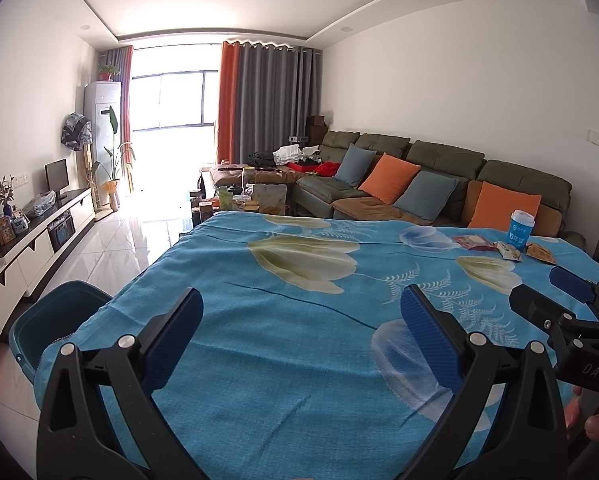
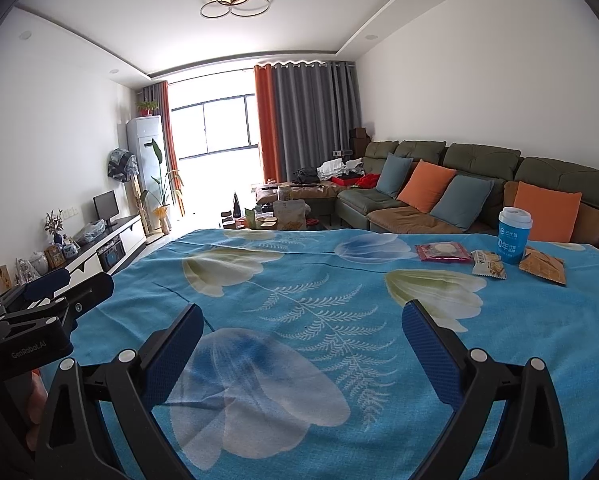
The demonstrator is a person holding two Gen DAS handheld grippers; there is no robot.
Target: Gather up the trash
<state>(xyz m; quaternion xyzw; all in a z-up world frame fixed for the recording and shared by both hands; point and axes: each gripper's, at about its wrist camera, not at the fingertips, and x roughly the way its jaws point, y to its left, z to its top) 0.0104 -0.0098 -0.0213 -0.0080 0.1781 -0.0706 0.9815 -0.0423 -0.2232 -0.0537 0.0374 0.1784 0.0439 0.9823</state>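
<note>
The trash lies at the far right of the table with the blue flowered cloth: a blue paper cup with a white lid, a red snack wrapper, a small white and yellow wrapper and an orange wrapper. The cup and wrappers also show in the left wrist view. My left gripper is open and empty over the near left of the cloth. My right gripper is open and empty over the near middle, well short of the trash.
A dark blue bin stands on the floor by the table's left edge. A green sofa with orange and blue cushions runs along the right wall. A cluttered coffee table stands beyond the table. A TV cabinet lines the left wall.
</note>
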